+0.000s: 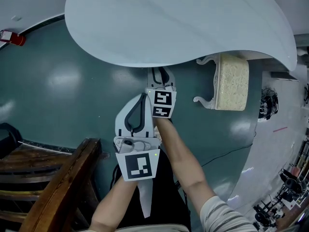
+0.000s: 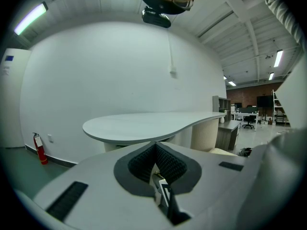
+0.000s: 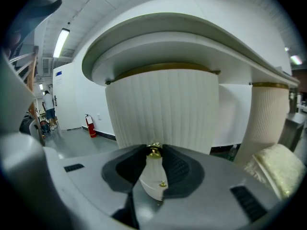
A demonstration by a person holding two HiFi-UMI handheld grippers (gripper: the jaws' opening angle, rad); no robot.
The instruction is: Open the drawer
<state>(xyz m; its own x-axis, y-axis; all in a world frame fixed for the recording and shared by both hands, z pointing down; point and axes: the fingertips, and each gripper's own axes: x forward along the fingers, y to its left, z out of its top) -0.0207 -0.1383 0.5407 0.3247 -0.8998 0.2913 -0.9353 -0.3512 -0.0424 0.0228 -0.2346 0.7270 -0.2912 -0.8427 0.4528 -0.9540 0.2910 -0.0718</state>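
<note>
The right gripper (image 3: 154, 146) is tucked in under the rim of the big white tabletop (image 1: 178, 23), and its tongs are pinching a small brass knob (image 3: 154, 152) right at their tips. That knob sits on the ribbed white drawer front (image 3: 163, 104), which curves round beneath the tabletop; from here I can't tell whether it has come out at all. The left gripper (image 2: 155, 144) hangs just beside and behind the right one, out from the table edge, tongs pressed together with nothing between them. Both forearms reach in side by side. Off to the right a cream cushioned stool (image 1: 231, 81) stands on the green floor (image 1: 63, 81), a wooden chair (image 1: 58, 178) is near the person's left, and a red fire extinguisher (image 1: 12, 37) sits by the far wall.
</note>
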